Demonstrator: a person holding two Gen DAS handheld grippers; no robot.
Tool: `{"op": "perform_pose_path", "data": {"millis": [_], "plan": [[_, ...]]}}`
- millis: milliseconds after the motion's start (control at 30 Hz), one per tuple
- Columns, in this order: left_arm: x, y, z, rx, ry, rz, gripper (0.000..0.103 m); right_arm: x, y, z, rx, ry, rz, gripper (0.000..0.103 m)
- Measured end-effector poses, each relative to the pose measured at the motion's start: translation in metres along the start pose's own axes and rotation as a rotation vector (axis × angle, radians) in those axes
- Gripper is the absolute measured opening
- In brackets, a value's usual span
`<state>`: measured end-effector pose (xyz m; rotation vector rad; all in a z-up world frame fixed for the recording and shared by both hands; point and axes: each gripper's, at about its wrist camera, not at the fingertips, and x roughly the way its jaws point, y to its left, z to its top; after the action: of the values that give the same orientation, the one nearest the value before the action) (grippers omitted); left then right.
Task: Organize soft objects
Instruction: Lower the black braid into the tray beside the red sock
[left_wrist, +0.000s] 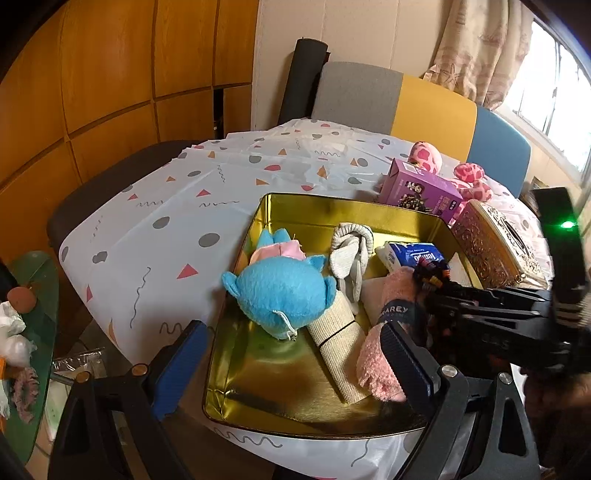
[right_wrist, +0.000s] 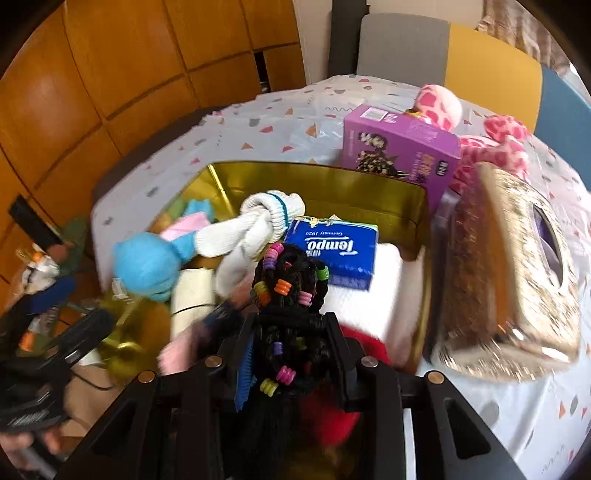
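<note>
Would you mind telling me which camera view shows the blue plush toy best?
The left wrist view: the blue plush toy lies sharp and fully visible in the gold tin, its head toward the camera. In the right wrist view it is blurred and partly hidden behind the knotted white socks.

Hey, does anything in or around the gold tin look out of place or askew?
Yes. The blue plush lies half in the gold tin, its head hanging over the left rim. The pink spotted plush is outside, behind the purple box.
</note>
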<state>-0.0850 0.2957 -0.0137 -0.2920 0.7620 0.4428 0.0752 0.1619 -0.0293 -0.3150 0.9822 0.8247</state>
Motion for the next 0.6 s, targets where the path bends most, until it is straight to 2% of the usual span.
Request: {"op": "perform_pose_path", "data": {"millis": [100, 133, 200, 267, 433, 467, 500, 600], "plan": [[0.001, 0.000, -0.001, 0.006, 0.001, 0.003, 0.095, 0.009, -0.005, 0.000, 0.017, -0.001, -0.031, 0.037], [0.002, 0.001, -0.001, 0.002, 0.003, 0.004, 0.095, 0.005, -0.010, -0.001, 0.036, -0.011, -0.030, 0.040], [0.005, 0.003, -0.001, -0.007, 0.008, 0.003, 0.095, -0.010, -0.014, -0.003, 0.039, -0.049, -0.042, 0.054], [0.006, 0.002, -0.002, -0.009, 0.008, 0.005, 0.097, -0.026, -0.014, -0.007, 0.022, -0.084, -0.038, 0.057], [0.004, -0.002, -0.001, 0.001, -0.002, 0.015, 0.098, -0.042, 0.006, -0.018, -0.067, -0.094, 0.016, 0.057], [0.003, -0.003, -0.001, 0.004, -0.005, 0.019, 0.100, -0.038, 0.012, -0.020, -0.086, -0.091, 0.004, 0.053], [0.002, -0.003, 0.000, 0.006, -0.009, 0.022, 0.101, -0.032, 0.016, -0.021, -0.098, -0.086, -0.006, 0.045], [-0.005, -0.004, 0.003, 0.012, -0.031, 0.030, 0.103, -0.008, 0.017, -0.022, -0.103, -0.043, -0.037, 0.041]]}}
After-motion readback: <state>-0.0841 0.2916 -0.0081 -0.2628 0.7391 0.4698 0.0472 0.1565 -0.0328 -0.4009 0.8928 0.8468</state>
